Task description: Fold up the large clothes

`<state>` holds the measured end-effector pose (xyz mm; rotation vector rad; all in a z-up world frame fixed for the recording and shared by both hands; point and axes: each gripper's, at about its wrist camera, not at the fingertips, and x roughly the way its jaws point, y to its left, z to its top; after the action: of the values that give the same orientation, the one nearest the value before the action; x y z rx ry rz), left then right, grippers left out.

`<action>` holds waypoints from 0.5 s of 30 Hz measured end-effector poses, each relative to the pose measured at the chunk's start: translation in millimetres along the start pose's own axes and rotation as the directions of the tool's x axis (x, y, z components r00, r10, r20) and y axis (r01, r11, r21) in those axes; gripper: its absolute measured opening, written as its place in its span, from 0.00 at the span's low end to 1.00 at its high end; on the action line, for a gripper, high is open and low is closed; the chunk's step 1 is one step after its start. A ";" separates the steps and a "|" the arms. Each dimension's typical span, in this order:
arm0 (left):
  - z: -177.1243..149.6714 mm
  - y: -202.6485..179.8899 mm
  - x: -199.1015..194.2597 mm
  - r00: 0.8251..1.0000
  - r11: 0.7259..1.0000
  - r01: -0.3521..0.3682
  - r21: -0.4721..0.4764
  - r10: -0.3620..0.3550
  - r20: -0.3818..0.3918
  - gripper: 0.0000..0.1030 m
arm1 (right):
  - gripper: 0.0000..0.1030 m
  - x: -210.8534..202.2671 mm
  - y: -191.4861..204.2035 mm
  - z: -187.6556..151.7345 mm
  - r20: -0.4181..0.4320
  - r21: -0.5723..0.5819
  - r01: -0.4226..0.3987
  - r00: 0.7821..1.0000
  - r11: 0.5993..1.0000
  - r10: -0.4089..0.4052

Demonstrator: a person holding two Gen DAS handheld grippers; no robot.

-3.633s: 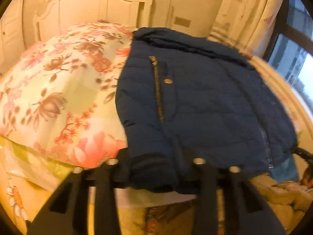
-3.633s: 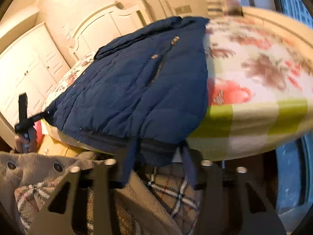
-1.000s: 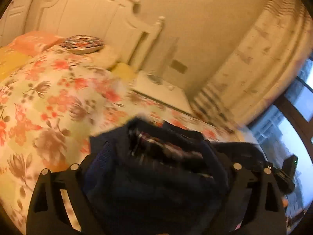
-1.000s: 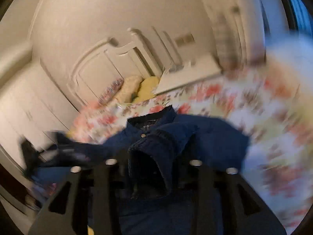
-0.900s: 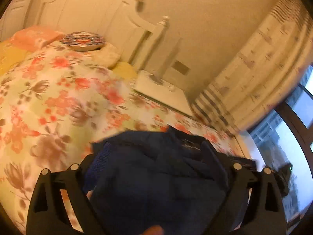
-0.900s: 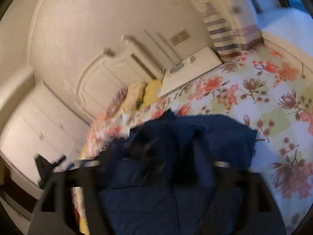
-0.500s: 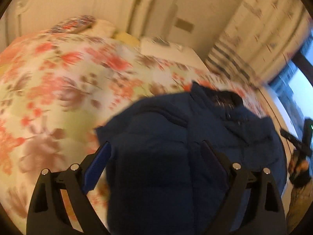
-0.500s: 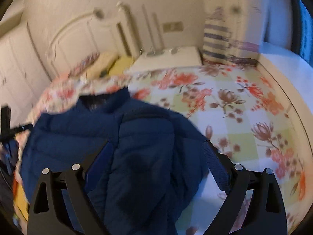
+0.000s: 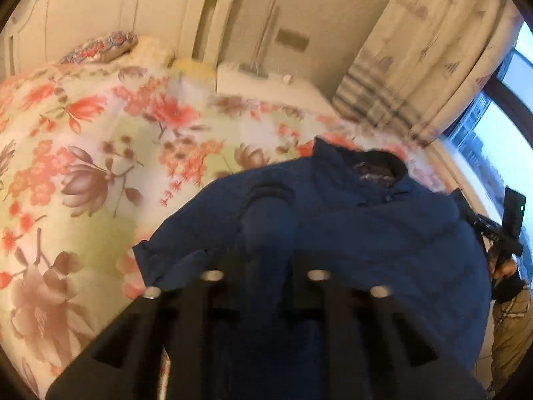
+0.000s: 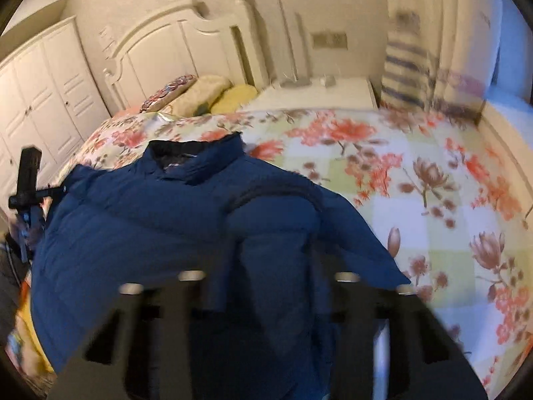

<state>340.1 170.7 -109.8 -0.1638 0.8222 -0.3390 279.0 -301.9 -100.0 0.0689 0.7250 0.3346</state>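
A navy padded jacket [image 9: 366, 233] lies spread on the floral quilt [image 9: 100, 133], collar toward the headboard. In the left wrist view a sleeve [image 9: 266, 213] lies folded over the body, and my left gripper [image 9: 268, 260] is shut on it near the jacket's left edge. In the right wrist view the jacket [image 10: 133, 226] fills the lower left. Its other sleeve [image 10: 273, 230] lies between the fingers of my right gripper [image 10: 266, 266], whose jaws are closing and pinch the cloth. The fingertips are blurred and dark against the fabric.
The quilt [image 10: 433, 183] stretches bare to the right. Pillows [image 10: 206, 95] and a white headboard [image 10: 173, 43] stand at the far end, with a white nightstand [image 10: 319, 95] beside them. A curtain [image 9: 416, 50] and window [image 9: 499, 126] are on the right, a wardrobe [image 10: 40, 93] on the left.
Half a second ago both grippers stood wide open over the jacket. Both have since sunk a little and closed onto the folded sleeves. The jacket has settled flat on the quilt.
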 end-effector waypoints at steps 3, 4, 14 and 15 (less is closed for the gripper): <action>-10.0 -11.0 -40.5 0.993 1.000 -0.004 0.025 0.001 0.117 0.11 | 0.13 -50.6 27.2 0.3 0.122 -0.067 0.049 0.992 0.997 -0.041; -8.6 -12.3 -58.6 0.989 0.999 0.025 0.027 -0.029 0.144 0.11 | 0.12 -62.8 30.6 4.1 0.144 -0.071 0.050 0.989 0.996 -0.040; 115.6 -7.0 9.2 0.992 0.988 -0.125 -0.087 0.124 -0.008 0.12 | 0.11 19.6 -17.3 113.8 -0.063 0.083 0.223 0.974 0.971 -0.218; 111.9 -4.0 27.4 0.989 0.985 -0.147 -0.092 0.145 -0.034 0.13 | 0.11 44.1 -24.7 104.5 -0.124 0.115 0.236 0.967 0.965 -0.222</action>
<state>439.3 158.5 -52.4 -0.1865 0.8721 -0.1647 385.6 -305.4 -54.3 0.0888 0.8549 0.0695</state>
